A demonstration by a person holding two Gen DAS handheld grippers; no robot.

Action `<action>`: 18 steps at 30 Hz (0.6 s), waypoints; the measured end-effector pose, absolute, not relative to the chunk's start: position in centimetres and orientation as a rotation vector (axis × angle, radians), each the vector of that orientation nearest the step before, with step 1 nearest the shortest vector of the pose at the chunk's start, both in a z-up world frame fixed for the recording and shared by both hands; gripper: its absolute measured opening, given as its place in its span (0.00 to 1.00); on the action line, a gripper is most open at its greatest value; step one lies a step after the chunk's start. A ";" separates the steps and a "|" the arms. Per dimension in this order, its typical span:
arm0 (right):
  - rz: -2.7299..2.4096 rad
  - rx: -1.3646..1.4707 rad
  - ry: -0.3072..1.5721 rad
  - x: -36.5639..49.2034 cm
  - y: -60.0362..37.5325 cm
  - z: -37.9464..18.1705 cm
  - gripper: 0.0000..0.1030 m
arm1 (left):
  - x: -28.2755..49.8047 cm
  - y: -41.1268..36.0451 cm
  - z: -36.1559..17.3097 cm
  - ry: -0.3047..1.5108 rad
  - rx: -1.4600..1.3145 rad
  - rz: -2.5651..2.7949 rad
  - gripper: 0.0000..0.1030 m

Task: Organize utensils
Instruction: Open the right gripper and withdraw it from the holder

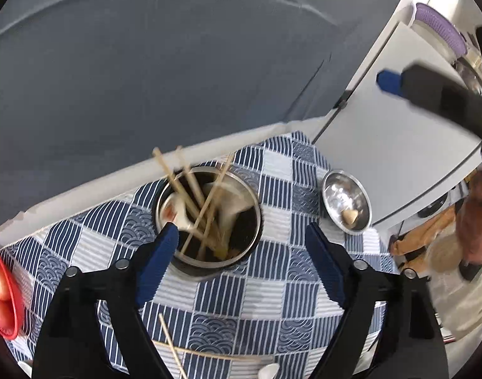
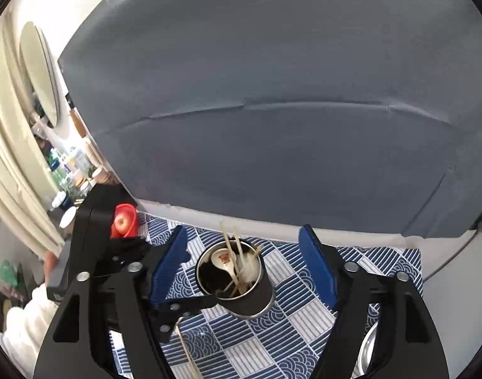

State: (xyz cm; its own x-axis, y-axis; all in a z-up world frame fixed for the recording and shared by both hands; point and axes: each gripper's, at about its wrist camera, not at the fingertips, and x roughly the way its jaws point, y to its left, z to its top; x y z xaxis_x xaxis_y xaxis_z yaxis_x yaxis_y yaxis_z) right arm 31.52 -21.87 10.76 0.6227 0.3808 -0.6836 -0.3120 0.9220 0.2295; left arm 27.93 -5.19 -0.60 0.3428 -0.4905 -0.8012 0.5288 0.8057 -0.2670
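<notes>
**Both grippers open above the utensil cup**

We see a grey panel (image 2: 272,110) filling the background behind a table covered by a blue-and-white checked cloth (image 1: 272,297). Near the cloth's far edge stands a steel cup (image 1: 209,218), upright, holding several chopsticks (image 1: 190,195) that lean against its rim and two white spoons (image 2: 223,260). Toward the cloth's right edge sits a small steel bowl (image 1: 346,205) with a pale lump in it, apart from the cup. At the left edge a red dish (image 2: 125,221) holds apples.

Our left gripper (image 1: 241,252) hangs over the cup with its jaws spread wide and nothing between the pads; one blue pad overlaps the cup's rim in the view, though we cannot tell whether it touches. Our right gripper (image 2: 242,271) is likewise released, its jaws framing the cup and grasping nothing.

Two loose chopsticks (image 1: 177,350) lie crossed near the cloth's near edge, beside another white spoon (image 1: 268,371).
</notes>
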 end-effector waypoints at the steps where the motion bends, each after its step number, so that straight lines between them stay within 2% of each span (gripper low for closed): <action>1: 0.395 0.105 0.813 31.5 -22.2 10.6 0.79 | 27.6 -5.0 -0.9 1.033 0.052 -0.644 0.88; 6: 0.369 0.115 0.829 31.0 -22.9 10.0 0.83 | 26.5 -3.8 -2.2 1.062 0.061 -0.575 0.93; 12: 0.375 0.061 0.841 29.8 -21.8 9.2 0.84 | 25.1 -1.5 -3.6 1.126 -0.087 -0.579 0.94; 18: 0.402 0.044 0.885 28.3 -21.1 7.4 0.84 | 22.9 -0.4 -4.4 1.140 -0.069 -0.526 0.94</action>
